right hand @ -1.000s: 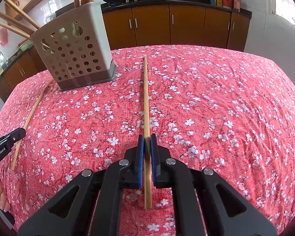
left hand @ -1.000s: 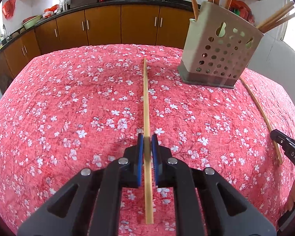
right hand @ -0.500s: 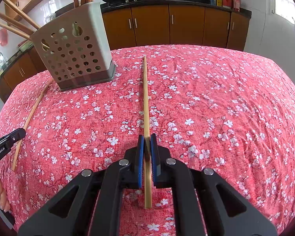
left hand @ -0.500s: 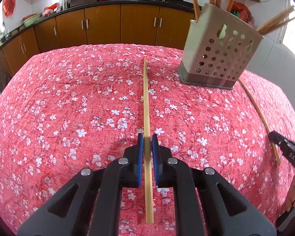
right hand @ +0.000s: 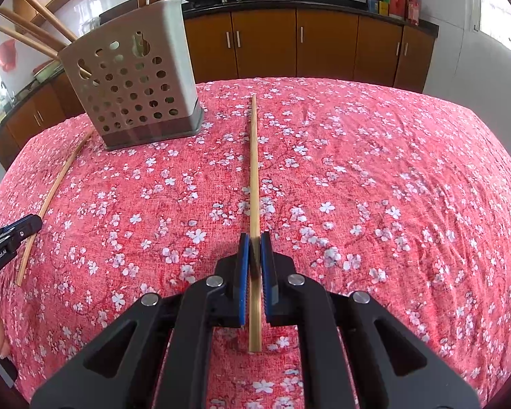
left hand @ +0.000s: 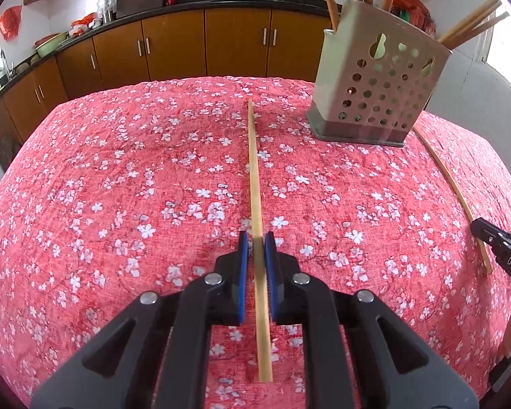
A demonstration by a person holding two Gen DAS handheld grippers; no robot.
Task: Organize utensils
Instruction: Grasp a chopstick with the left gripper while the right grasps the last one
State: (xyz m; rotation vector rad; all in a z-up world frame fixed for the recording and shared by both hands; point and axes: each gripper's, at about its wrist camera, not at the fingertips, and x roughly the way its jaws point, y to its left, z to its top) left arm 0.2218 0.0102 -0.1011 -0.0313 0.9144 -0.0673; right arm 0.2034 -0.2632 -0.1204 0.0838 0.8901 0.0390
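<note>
While a red floral tablecloth (left hand: 119, 184) covers the table, a perforated beige utensil holder (left hand: 374, 95) stands near its far edge, wooden utensils (left hand: 473, 29) leaning inside. Nearer the front edge, the left gripper (left hand: 255, 248) pinches one bamboo chopstick (left hand: 254, 170); the right gripper (right hand: 254, 248) pinches a second chopstick (right hand: 253, 163).

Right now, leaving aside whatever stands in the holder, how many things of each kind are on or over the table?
Chopsticks outside the holder: 2, left chopstick in the left gripper, right chopstick in the right gripper
Utensil holder: 1
Grippers: 2
Total: 5
</note>
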